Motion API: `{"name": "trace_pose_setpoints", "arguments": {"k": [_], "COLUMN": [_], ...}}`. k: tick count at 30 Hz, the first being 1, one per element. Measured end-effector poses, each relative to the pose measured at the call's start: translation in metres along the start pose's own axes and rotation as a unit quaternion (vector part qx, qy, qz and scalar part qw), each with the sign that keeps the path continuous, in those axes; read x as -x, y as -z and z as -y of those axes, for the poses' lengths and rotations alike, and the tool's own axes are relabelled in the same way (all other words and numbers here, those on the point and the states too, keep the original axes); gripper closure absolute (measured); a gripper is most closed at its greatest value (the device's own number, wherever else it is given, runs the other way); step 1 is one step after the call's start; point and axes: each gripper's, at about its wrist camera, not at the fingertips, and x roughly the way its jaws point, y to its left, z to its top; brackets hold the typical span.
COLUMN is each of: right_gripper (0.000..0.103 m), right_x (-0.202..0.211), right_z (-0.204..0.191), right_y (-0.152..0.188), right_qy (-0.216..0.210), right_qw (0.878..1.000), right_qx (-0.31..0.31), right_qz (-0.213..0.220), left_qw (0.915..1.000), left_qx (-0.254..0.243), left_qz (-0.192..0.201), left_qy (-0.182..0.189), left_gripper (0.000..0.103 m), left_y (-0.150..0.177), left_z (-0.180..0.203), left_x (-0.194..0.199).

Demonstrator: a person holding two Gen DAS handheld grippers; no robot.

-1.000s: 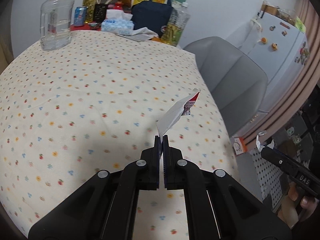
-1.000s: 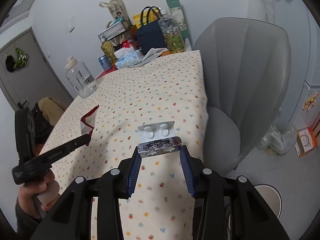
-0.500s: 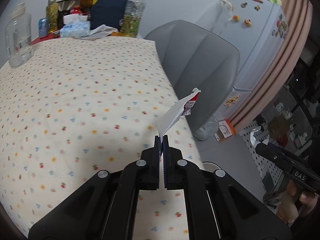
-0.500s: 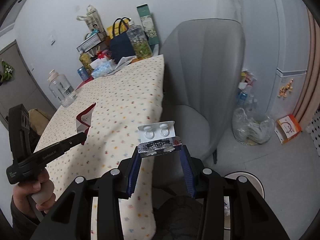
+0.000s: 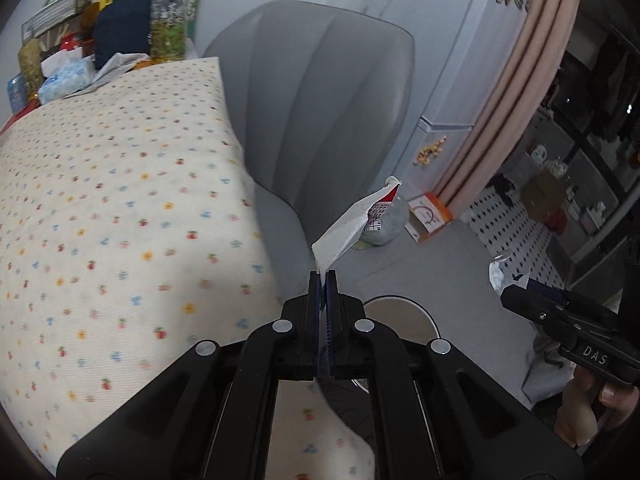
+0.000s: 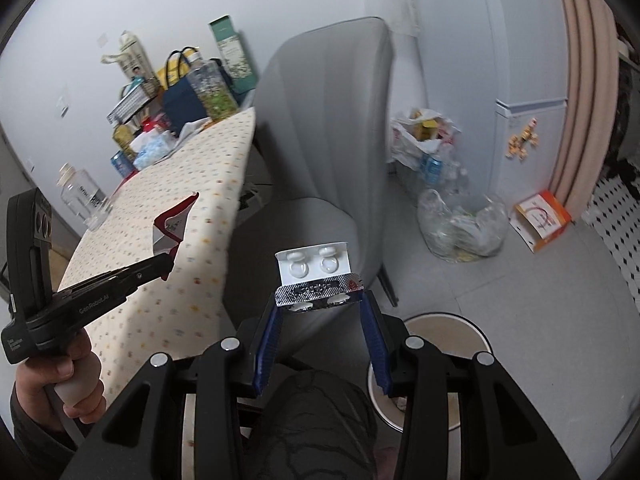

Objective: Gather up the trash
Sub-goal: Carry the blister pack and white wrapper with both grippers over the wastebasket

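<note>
- Left wrist view: wrapper (image 5: 356,220) is pinched in the fully closed left gripper (image 5: 323,280); it has been carried off the table (image 5: 120,200), past its right edge, with the bin (image 5: 404,316) now seen below.
- Right wrist view: blister pack (image 6: 318,280) is clamped crosswise in the right gripper (image 6: 320,312), now carried beyond the table edge above the bin (image 6: 448,324); dropping is judged next.

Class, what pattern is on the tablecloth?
Cream tablecloth dotted with small coloured fruit and flower prints; the left wrist view shows it best.
</note>
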Motion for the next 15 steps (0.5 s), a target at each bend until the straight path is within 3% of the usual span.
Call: {"name": "trace_pose_setpoints", "arguments": {"k": [15], "right_gripper": [0.063], "right_x": [-0.019], "right_z": [0.075], "right_y": [0.028], "right_qy": [0.024], "right_qw": [0.998], "right_qx": [-0.061], "right_qz": [-0.020], "left_qw": [0.9972], "left_qx": [-0.044], "left_qz": [-0.060], "left_qy": [0.004], "left_gripper": [0.100], "left_y": [0.007], "left_z": [0.057], "left_x": [-0.057]}}
